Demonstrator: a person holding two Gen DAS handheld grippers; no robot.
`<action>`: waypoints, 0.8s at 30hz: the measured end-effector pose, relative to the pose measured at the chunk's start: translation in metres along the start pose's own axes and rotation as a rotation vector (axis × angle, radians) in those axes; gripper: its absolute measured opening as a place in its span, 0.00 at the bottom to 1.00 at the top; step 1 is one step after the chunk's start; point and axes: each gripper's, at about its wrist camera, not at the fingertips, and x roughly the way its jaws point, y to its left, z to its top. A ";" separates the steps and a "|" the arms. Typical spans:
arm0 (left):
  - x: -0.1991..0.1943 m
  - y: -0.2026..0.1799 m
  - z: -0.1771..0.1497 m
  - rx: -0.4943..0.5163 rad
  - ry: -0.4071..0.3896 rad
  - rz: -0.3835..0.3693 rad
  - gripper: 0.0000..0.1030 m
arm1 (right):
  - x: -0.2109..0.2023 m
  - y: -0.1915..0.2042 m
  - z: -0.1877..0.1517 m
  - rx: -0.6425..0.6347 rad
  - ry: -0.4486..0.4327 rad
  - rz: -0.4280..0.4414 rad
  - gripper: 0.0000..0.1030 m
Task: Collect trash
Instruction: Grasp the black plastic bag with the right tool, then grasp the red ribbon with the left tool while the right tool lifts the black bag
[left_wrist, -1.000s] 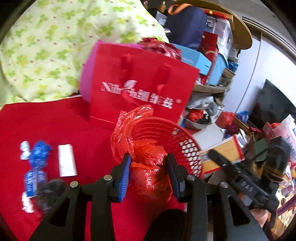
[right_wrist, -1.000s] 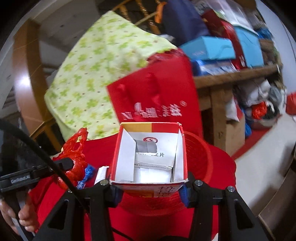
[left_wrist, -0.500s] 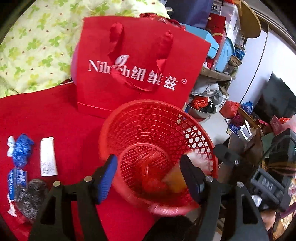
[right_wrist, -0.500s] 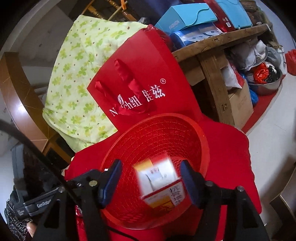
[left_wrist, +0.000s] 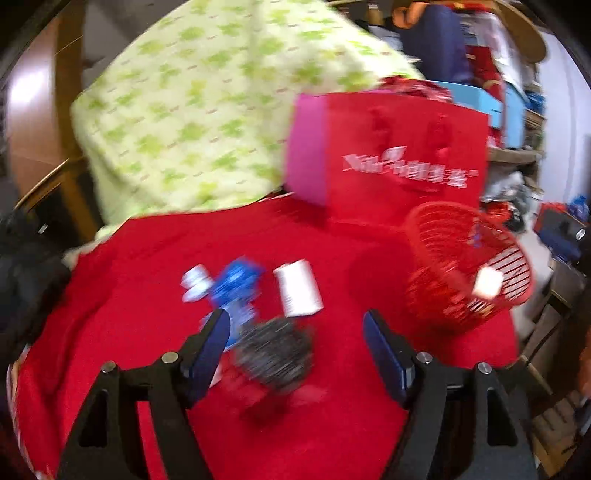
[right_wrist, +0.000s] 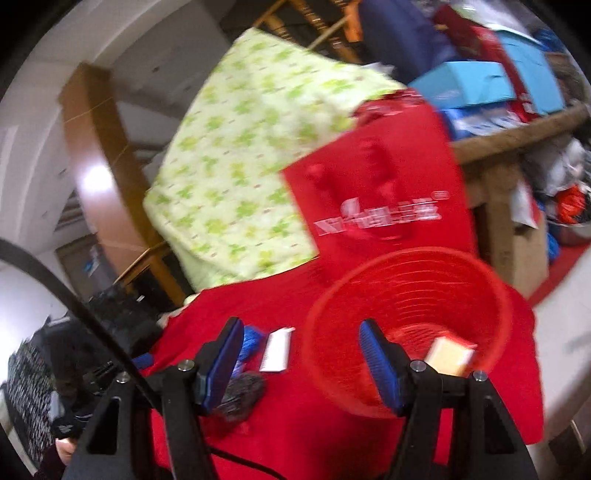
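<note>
Red cloth (left_wrist: 129, 295) covers the table that carries everything, and both views are smeared with blur. Nearest, the left gripper (left_wrist: 295, 343) has just been opening; its jaws stand spread with nothing pinched, hanging over a dark crumpled wad (left_wrist: 275, 350) near the table's near-left part. The right gripper (right_wrist: 301, 362) is likewise spread and empty, its opening done a moment ago and now steady, poised by the near rim of the red basket (right_wrist: 406, 317).

Just beyond the wad lie a blue-and-white wrapper (left_wrist: 229, 284) and a white packet (left_wrist: 297, 291), side by side and apart from the basket. The basket stands toward the table's right edge, tilted in the left view, and already holds a small carton (right_wrist: 448, 356); whatever else is inside is too blurred to tell.

So part of the collecting looks done, with three loose pieces left on the cloth, the wad likely next.

Open cloth lies between the trash and the basket, giving a free path across. Further back a red gift bag (left_wrist: 406, 158) stands close behind the basket, and a green-patterned quilt (left_wrist: 207, 110) rises along the far edge, so the room is tight there. The basket sits close to the right edge, so a hard knock could push it off.
</note>
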 end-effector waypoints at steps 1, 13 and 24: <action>-0.003 0.019 -0.010 -0.031 0.011 0.023 0.73 | 0.003 0.010 -0.003 -0.016 0.011 0.018 0.67; -0.008 0.150 -0.119 -0.295 0.145 0.186 0.73 | 0.071 0.082 -0.074 -0.118 0.235 0.120 0.67; 0.008 0.134 -0.137 -0.290 0.156 0.055 0.73 | 0.188 0.091 -0.109 -0.056 0.487 0.142 0.67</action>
